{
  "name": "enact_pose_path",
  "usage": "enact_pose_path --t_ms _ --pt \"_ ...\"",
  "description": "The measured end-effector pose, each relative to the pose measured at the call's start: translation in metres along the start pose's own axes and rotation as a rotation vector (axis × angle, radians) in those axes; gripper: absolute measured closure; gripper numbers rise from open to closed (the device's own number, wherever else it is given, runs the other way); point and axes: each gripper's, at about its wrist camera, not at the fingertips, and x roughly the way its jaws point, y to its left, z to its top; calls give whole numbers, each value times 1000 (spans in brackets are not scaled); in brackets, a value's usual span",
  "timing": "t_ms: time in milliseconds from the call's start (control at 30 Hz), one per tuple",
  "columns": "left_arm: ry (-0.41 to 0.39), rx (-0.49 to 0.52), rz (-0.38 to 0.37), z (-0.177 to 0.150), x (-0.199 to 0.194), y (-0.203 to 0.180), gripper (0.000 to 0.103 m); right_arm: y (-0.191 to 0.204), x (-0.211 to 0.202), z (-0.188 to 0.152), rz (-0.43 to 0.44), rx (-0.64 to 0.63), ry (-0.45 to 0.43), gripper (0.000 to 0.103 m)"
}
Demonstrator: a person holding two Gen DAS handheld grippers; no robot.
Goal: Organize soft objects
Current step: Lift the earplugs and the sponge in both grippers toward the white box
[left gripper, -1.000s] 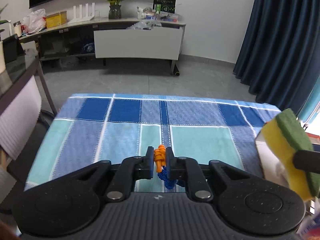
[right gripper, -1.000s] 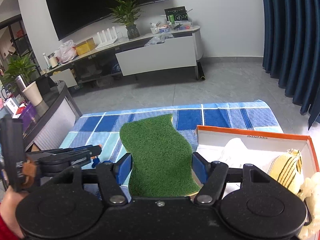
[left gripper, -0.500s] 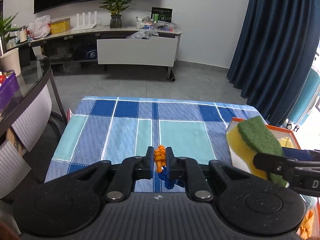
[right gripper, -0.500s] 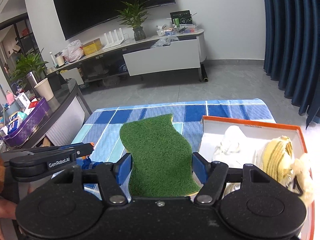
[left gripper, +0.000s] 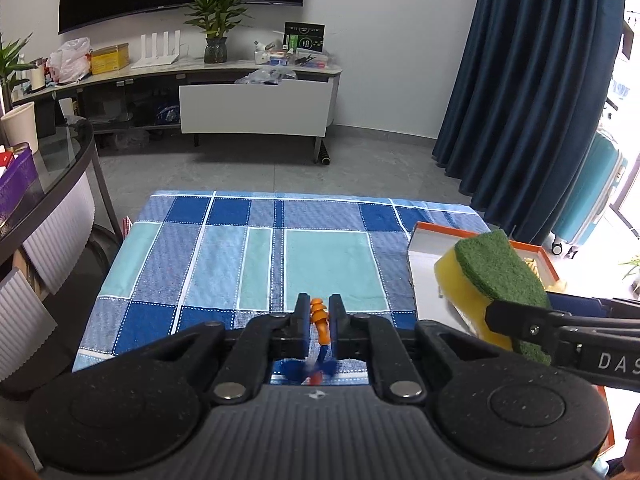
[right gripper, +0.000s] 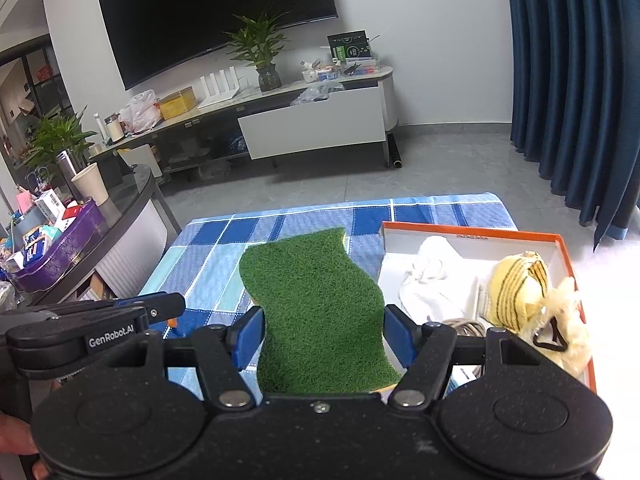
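A green-and-yellow sponge [right gripper: 320,320] is gripped between the jaws of the right gripper [right gripper: 324,334] and is held above the near right part of the bench [left gripper: 224,256], just left of the orange-rimmed box [right gripper: 472,236]. In the left wrist view the same sponge [left gripper: 496,280] is seen hanging at the box's near left corner. A pair of orange corded earplugs [left gripper: 319,320] is clamped in the closed jaws of the left gripper [left gripper: 319,322], with the blue cord dangling below, over the near middle of the checked cloth.

Inside the box a white soft item [right gripper: 432,276], a yellow striped plush [right gripper: 518,288] and a cream fluffy piece [right gripper: 568,320] are already laid, so part of the sorting is judged done. The cloth is seen bare of other soft things. What is left, as far as can be judged, is for the sponge and the earplugs to be set into the box.
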Motion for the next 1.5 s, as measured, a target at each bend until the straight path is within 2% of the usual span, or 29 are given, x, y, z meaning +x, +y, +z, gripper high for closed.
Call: enact_pose_path --t_ms 400,1500 --pt "-12 -7 -21 -5 -6 3 91 -4 -13 -7 -2 8 -10 25" --pt "-34 64 -96 2 -12 -40 91 -36 -39 -3 -56 56 -61 25"
